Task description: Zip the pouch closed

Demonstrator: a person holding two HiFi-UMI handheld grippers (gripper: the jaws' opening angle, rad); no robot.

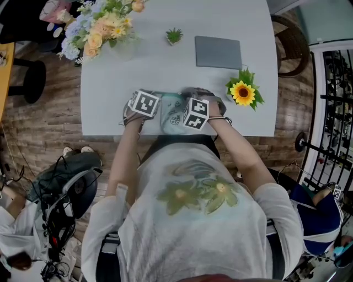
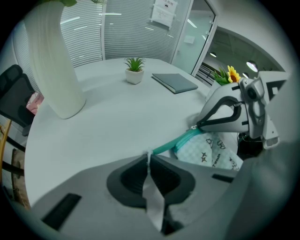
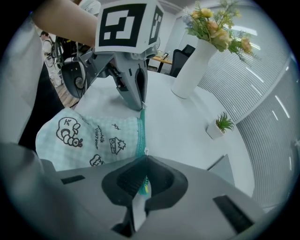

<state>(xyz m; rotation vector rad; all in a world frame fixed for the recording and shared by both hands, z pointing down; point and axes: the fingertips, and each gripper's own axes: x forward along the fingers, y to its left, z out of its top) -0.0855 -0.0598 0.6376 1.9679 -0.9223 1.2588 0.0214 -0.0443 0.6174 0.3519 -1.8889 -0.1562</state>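
Pouch at table edge; sunflower near; notebook, plant beyond.

This looks like an office meeting room. A pale counter stands on a wood-plank floor and carries desk-dressing things: a white vase of flowers, a small potted plant, a sunflower and a closed grey notebook (it could equally be a slim laptop). Along the far side run horizontal slatted blinds and a glass door, with a paper notice stuck beside it. A black office chair stands beyond the counter.
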